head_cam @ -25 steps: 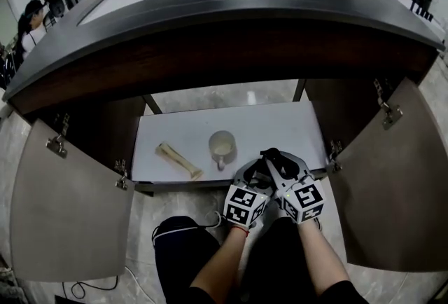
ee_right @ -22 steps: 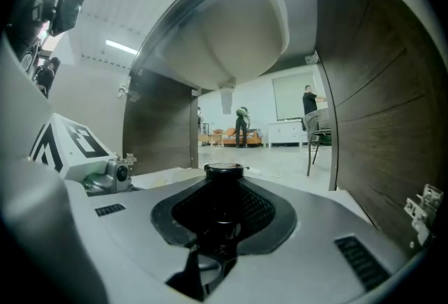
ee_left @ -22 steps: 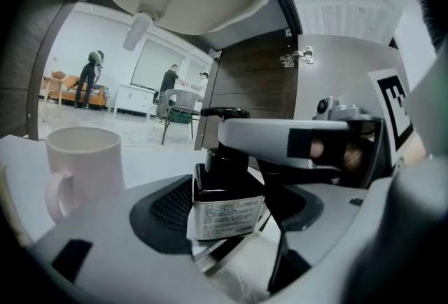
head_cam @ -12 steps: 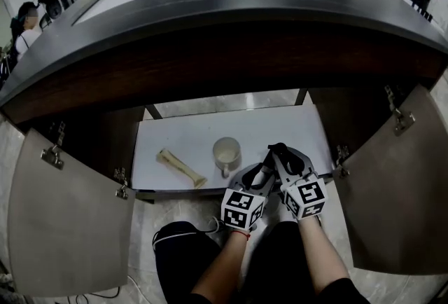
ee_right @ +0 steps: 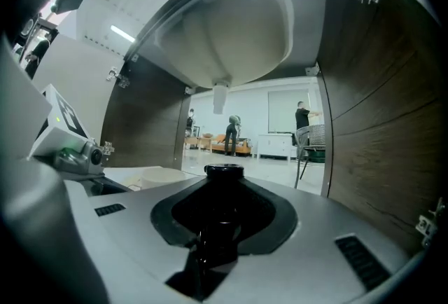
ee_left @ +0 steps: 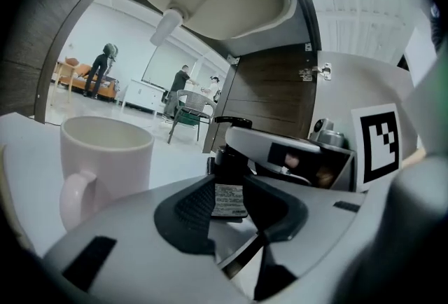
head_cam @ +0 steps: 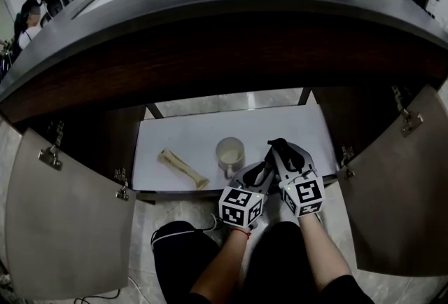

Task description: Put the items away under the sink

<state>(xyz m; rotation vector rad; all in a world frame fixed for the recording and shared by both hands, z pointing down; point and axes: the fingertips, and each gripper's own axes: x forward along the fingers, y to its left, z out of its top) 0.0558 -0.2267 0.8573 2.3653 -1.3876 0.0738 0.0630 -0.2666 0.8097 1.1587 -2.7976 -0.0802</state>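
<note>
A black bottle [head_cam: 278,147] stands on the white shelf [head_cam: 175,138] under the sink, just right of a white mug [head_cam: 229,153]. Both grippers meet at it. My left gripper [head_cam: 266,168] has just been closing its jaws, and its pads now press the labelled body of the bottle [ee_left: 227,169]. My right gripper [head_cam: 281,152] is shut on the bottle's upper part, with the black cap [ee_right: 224,171] showing between its jaws. The mug [ee_left: 105,155] is close on the left in the left gripper view. A cream bone-shaped stick [head_cam: 182,167] lies further left on the shelf.
Both cabinet doors stand open, the left door [head_cam: 63,225] and the right door [head_cam: 399,197]. The sink basin [ee_right: 231,36] hangs over the shelf. The dark wooden cabinet wall [ee_right: 378,134] is near on the right. The person's knees are below the shelf edge.
Both grippers have moved a little further in over the shelf with the bottle. The left gripper's jaws have closed in around the bottle. The mug and the stick have not moved.
</note>
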